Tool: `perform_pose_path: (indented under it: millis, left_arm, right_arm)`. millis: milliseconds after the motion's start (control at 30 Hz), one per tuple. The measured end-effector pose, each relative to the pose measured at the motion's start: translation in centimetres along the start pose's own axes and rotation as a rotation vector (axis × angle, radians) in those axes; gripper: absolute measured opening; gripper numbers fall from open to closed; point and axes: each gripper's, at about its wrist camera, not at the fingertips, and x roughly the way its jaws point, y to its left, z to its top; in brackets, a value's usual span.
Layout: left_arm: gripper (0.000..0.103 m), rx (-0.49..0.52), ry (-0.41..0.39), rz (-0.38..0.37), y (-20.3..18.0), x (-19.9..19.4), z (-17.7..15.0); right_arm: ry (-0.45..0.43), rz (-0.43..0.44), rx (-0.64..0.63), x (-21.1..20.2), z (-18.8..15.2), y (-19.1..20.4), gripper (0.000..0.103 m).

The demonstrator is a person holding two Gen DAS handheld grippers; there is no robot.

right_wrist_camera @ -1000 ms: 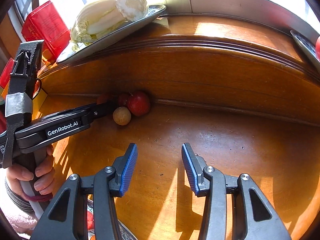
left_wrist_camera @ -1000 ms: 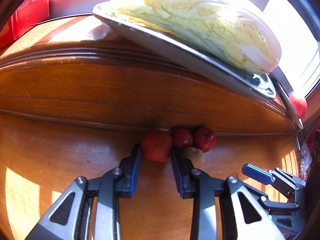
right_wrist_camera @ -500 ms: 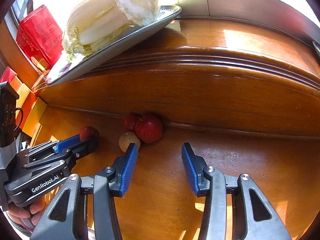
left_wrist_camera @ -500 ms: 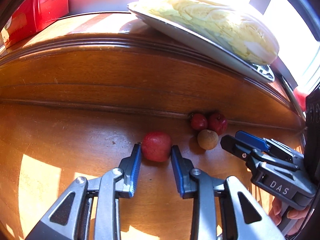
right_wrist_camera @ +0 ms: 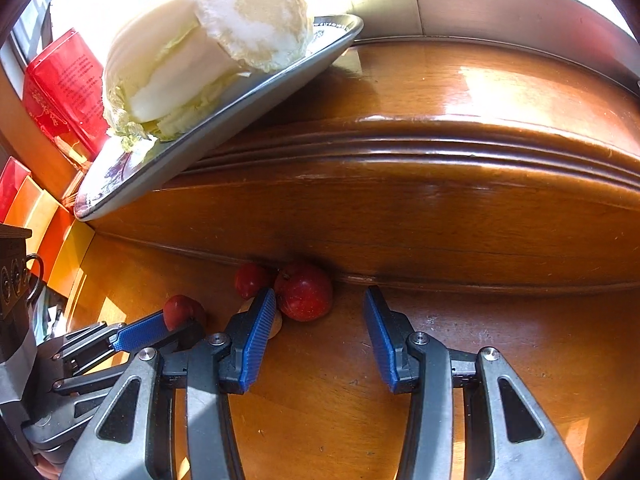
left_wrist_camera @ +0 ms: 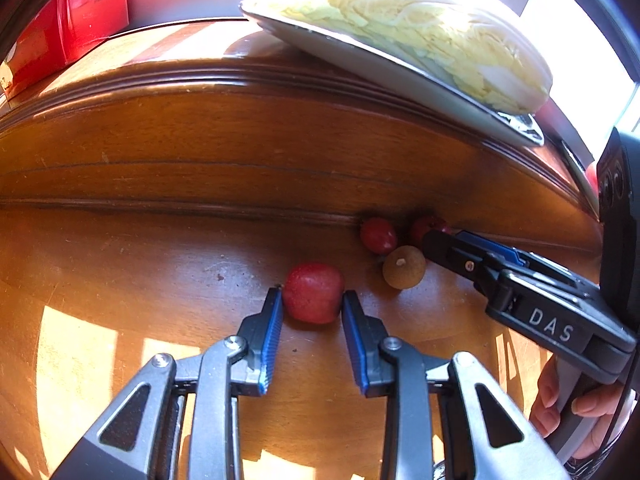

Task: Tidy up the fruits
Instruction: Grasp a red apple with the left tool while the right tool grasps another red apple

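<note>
My left tool point(left_wrist_camera: 312, 306) pinches a red fruit point(left_wrist_camera: 314, 298), while the right tool point(right_wrist_camera: 318, 332), empty and part-open, nears the apple point(right_wrist_camera: 305, 292) and could knock it rolling.

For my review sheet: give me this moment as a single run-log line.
left gripper: shut on red fruit | right gripper: open, nearing apple at the wooden ledge | brown fruit, small red fruit: untouched

Clearance around the fruit cluster, as I see it.
Open table point(left_wrist_camera: 120, 264) lies to the left and front; the raised wooden ledge point(left_wrist_camera: 240, 152) blocks the far side, with the tray point(left_wrist_camera: 400, 68) overhanging it; my right gripper point(left_wrist_camera: 436, 240) crowds the brown fruit point(left_wrist_camera: 403, 267) from the right.
</note>
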Motion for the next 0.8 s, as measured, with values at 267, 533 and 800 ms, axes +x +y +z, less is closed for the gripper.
perform_pose_path:
  millis: [267,533,800]
  left_arm:
    - [0.031,-0.001,0.004,-0.003,0.4,0.1,0.1]
    - [0.031,-0.001,0.003,-0.002,0.4,0.0,0.2]
    - [0.031,0.011,-0.005,0.008,0.3,-0.9,0.4]
  right_arm:
    - [0.001,0.015,-0.002,0.3,0.1,-0.2,0.042]
    - [0.009,0.003,-0.020,0.9,-0.4,0.6,0.034]
    - [0.014,-0.004,-0.024,0.5,-1.0,0.8,0.034]
